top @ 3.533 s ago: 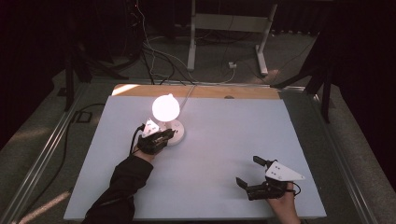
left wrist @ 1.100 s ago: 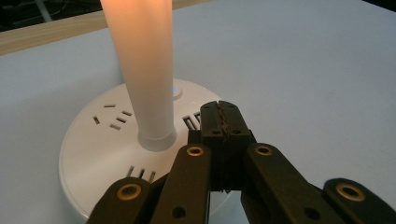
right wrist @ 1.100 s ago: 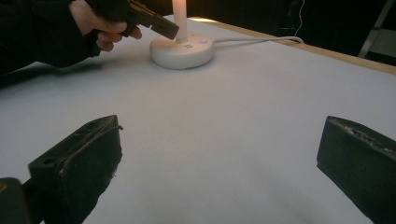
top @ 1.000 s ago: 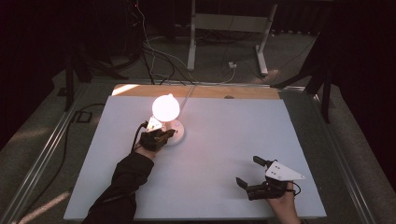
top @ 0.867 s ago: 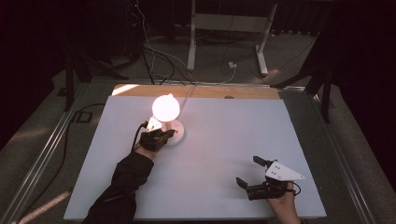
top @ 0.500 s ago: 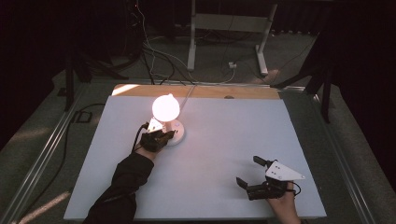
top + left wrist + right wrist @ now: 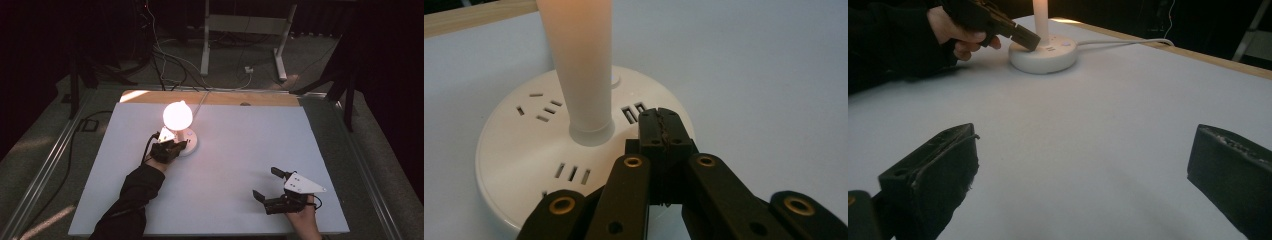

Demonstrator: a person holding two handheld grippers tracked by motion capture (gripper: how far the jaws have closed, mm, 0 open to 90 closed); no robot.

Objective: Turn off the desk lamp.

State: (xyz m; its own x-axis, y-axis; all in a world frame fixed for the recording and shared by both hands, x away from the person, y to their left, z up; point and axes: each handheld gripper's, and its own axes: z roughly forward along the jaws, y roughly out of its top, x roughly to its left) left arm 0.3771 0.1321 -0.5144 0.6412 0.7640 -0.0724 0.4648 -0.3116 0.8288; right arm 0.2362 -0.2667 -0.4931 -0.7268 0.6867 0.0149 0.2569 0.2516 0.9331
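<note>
Where the worktop (image 7: 240, 165) nears its front edge, counts: two grippers, one lamp, one cord on the white sheet.
Right gripper (image 7: 272, 185): near the front right corner, held in a hand (image 7: 305, 220) coming over the front edge; a grey three-cornered plate sits on top; jaws spread wide, nothing between them, bare sheet below in the right gripper view.
Sleeve (image 7: 127, 200): one dark sleeve crosses the front edge left of centre and runs up to the left gripper.
Left gripper (image 7: 659, 125): left of the worktop's middle, jaws pressed together with nothing between them, tips resting on top of the lamp base just beside the stem.
Lamp (image 7: 178, 120): one, left of centre toward the back edge; round white base (image 7: 519, 145) with several groups of socket slots on top, a white stem (image 7: 581, 65) rising from its middle, a lit globe above.
Base contents: nothing is plugged into the slots that can be seen.
Cord (image 7: 1128, 44): one white cord leaves the base and runs to the back edge.
Back edge: a bare wooden strip (image 7: 215, 97) lies beyond the white sheet.
</note>
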